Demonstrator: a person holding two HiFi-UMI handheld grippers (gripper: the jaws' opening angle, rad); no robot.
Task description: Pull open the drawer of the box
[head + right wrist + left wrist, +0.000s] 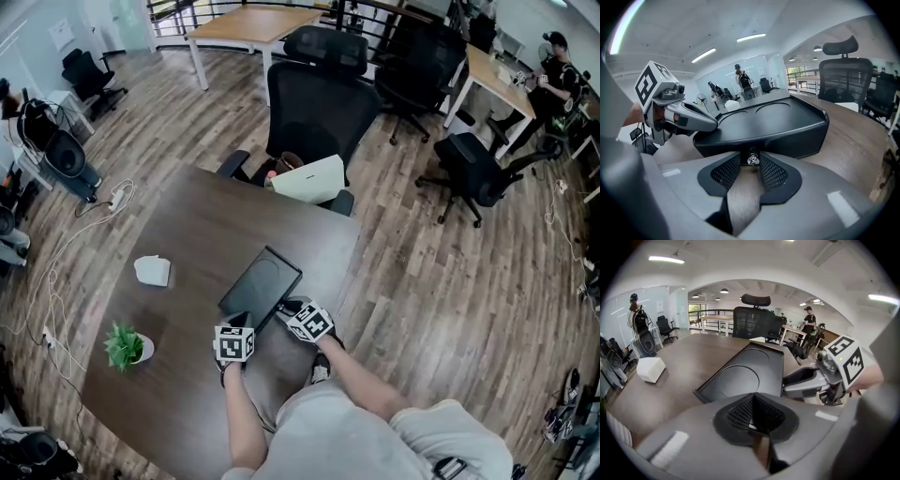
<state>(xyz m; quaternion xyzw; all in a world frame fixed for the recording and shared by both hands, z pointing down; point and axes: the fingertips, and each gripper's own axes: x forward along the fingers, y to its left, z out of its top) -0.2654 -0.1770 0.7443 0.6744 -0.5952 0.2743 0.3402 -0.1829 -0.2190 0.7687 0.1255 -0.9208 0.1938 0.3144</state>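
A flat black box (261, 286) with round recesses in its lid lies on the dark brown table (197, 234). A small shiny drawer knob (751, 160) sticks out of the box's near front face (787, 140). My right gripper (751, 161) is open, and the knob sits between its mesh pads (774, 171) with a thin gap on each side. My left gripper (752, 397) is shut with its pads together. Its tip (711, 126) rests at the box's near left corner. Both marker cubes sit at the box's near end in the head view.
A small white block (152, 270) and a potted plant (125, 347) stand on the left of the table. A black office chair (319, 103) holding a white bag (309, 178) is behind the table. Other desks, chairs and people stand far off.
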